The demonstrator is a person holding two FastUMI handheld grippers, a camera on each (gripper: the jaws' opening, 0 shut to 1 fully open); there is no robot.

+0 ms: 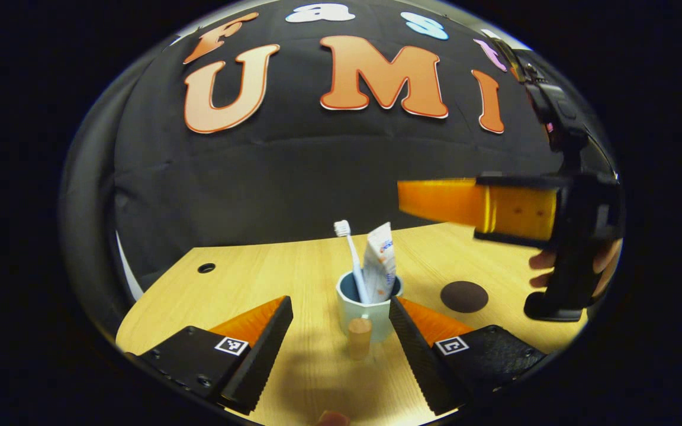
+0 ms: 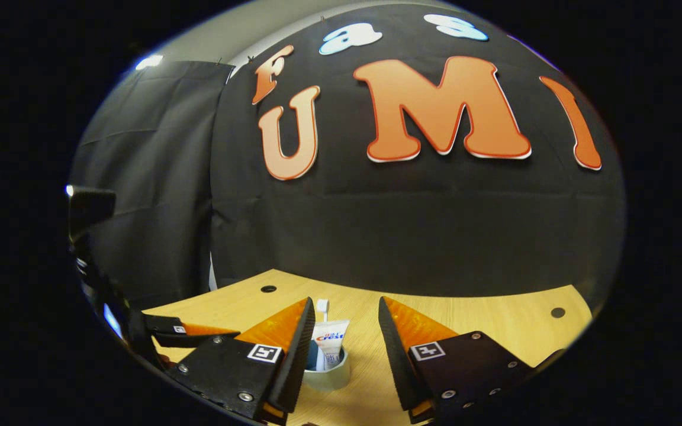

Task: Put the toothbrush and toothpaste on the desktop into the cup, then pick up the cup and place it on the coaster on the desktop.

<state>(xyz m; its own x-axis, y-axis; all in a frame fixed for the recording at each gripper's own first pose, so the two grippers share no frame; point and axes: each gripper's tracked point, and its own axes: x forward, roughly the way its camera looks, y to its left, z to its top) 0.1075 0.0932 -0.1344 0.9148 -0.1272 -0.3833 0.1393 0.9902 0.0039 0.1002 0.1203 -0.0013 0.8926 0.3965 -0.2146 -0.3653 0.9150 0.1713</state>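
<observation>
A pale blue cup with a wooden handle stands on the wooden desktop. A white toothbrush and a toothpaste tube stand upright inside it. My left gripper is open, its fingers on either side of the cup and a little short of it, handle facing me. To the cup's right lies the dark round coaster. My right gripper is open and hovers above the cup, with the toothpaste tube and toothbrush head below its gap.
In the left gripper view the right gripper hangs high at the right, held by a hand above the coaster's far side. Small holes mark the desktop's back corners. The black cloth wall closes the back.
</observation>
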